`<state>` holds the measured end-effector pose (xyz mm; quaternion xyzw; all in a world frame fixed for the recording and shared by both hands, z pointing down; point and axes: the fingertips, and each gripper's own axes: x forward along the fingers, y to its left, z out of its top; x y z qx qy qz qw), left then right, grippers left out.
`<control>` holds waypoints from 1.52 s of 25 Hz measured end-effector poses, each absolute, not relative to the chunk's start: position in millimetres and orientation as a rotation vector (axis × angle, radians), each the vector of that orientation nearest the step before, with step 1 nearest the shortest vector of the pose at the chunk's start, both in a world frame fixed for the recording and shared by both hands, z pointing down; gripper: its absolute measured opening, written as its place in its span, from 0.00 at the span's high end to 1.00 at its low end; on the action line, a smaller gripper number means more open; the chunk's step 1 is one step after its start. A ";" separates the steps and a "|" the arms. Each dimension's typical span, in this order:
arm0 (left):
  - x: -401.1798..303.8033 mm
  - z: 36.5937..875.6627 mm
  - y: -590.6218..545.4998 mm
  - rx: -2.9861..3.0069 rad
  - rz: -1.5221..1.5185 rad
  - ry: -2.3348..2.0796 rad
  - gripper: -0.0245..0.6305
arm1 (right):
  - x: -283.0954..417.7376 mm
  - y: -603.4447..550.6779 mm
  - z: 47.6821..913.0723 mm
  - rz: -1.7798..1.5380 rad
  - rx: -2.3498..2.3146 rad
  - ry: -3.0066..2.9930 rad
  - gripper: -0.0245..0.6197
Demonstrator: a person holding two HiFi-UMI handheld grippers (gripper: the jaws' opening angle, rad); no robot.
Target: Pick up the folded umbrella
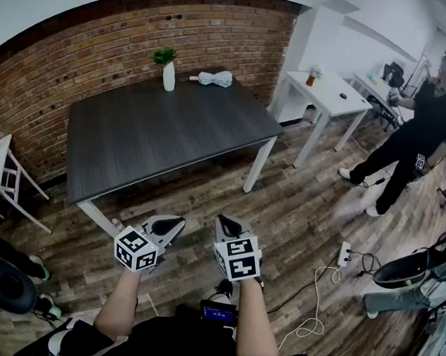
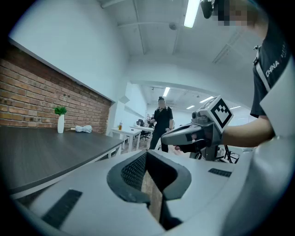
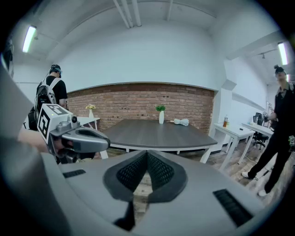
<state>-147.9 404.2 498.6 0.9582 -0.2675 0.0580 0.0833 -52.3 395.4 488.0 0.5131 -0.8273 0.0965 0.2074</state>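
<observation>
Both my claws hang shut and empty over the wooden floor (image 1: 298, 211), short of the near edge of the dark bench (image 1: 133, 146). The left claw (image 1: 166, 226) has its pads together at the tips with only floorboards showing behind them, and the right claw (image 1: 229, 226) is closed the same way on nothing.

The folded umbrella (image 1: 215, 78), pale and bundled, lies at the far edge of the bench beside the brick wall (image 1: 102, 46), just right of a white vase (image 1: 169, 76) holding a green sprig. The whole bench top lies between it and me, so it is well apart from either claw. Its long axis runs across my view, along the far edge, with the slim handle end pointing towards the vase.

It sits almost straight ahead, a shade closer to my right side. The right claw faces the bench squarely while the left is angled across towards its partner, so the right looks the better placed of the two. Either would have to open and come at the bundle across its narrow width.
</observation>
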 end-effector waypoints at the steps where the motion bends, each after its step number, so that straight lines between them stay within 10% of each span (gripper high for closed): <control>1: -146.3 497.4 405.5 2.862 0.173 -0.796 0.96 | -52.8 397.3 487.0 0.269 1.429 -2.302 0.95; 38: -101.0 499.9 401.7 2.853 0.052 -0.648 0.96 | -28.3 385.7 497.0 0.323 1.400 -2.345 0.95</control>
